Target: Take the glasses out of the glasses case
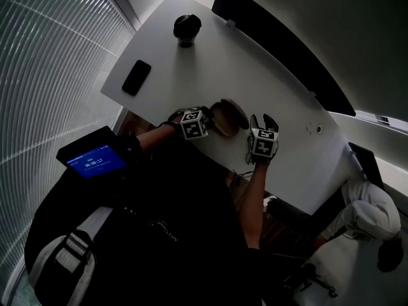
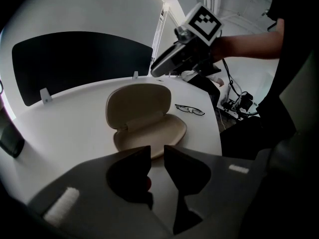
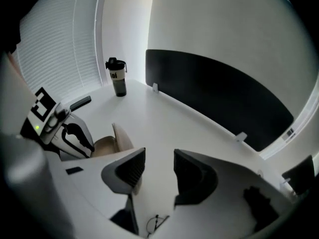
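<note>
A beige glasses case (image 2: 144, 121) lies open on the white table (image 1: 255, 75), lid raised and its shell empty. Thin dark-framed glasses (image 2: 189, 109) lie on the table just right of the case, free of both grippers. My left gripper (image 2: 157, 151) has its tips at the case's near rim, with a narrow gap through which the table shows. My right gripper (image 3: 159, 156) hangs open and empty above the table; the glasses (image 3: 157, 223) show below it. In the head view both grippers flank the case (image 1: 228, 116): the left gripper (image 1: 191, 125) and the right gripper (image 1: 262, 142).
A black bottle (image 1: 187, 29) and a dark phone (image 1: 136, 77) sit at the table's far left. A black partition (image 1: 280, 50) runs along the far edge. The table's near edge is close under both hands. A small blue-lit screen (image 1: 95, 161) sits by the person's chest.
</note>
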Motion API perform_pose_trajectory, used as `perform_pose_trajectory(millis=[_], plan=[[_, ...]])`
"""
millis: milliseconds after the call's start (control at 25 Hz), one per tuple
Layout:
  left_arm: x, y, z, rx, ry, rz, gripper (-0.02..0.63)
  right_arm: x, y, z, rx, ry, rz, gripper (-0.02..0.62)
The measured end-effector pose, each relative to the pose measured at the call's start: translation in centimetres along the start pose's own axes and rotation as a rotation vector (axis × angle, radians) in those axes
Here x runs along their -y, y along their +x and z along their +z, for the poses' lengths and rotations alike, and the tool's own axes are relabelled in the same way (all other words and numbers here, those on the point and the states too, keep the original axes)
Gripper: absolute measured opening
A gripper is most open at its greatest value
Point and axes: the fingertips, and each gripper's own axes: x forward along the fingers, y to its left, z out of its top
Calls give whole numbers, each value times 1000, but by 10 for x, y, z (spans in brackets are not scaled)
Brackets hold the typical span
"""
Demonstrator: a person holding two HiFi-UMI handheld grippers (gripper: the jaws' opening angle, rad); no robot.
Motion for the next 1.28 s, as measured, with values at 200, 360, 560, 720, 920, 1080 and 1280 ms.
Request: perform_pose_trajectory(millis=[200,360,560,720,920,1080,1280], plan=[[-3,7,-2,-10,28,7,92,-34,36,14,-56,-87,97,184],[2,5,-4,-2,9,-24,92,-65,28,2,-91,-158,161,184],[1,2,-2,15,-2,-25,92,-87,23,-12,-91,-214,164,183],[3,0,-4,6,-8,-35,92,-92,21,-18,-98,-264,139,183],[9,-7,-13,-7,4,-54,92,-110,29,-24,-82,-438,81,183],[3,-7,-15,10,-1,-33,92,-126,35,-32,-14,-515,9,34],[9,-48,14,137,-13,49,87,-121,-26,-3,242,-274,-69,21]])
